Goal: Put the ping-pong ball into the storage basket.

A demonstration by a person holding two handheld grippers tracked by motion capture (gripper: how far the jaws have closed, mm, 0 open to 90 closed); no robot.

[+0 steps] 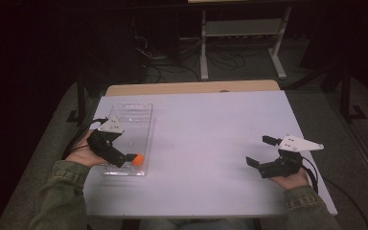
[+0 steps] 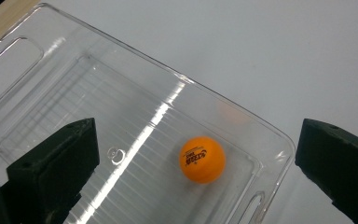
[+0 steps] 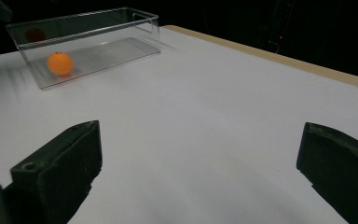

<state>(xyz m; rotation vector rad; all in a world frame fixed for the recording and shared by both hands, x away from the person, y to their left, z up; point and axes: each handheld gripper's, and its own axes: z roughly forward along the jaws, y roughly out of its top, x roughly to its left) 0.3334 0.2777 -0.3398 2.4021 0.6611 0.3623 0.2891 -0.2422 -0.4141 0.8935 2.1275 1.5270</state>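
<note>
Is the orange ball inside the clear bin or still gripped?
Inside. The orange ping-pong ball rests on the floor of the clear plastic rectangular bin, near one end, and the left gripper is open above it, touching nothing.

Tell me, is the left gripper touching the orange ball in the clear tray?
Apart. In the left gripper view, the orange ball rests in the clear tray between the left gripper's open jaws, with tray floor visible on both sides.
</note>
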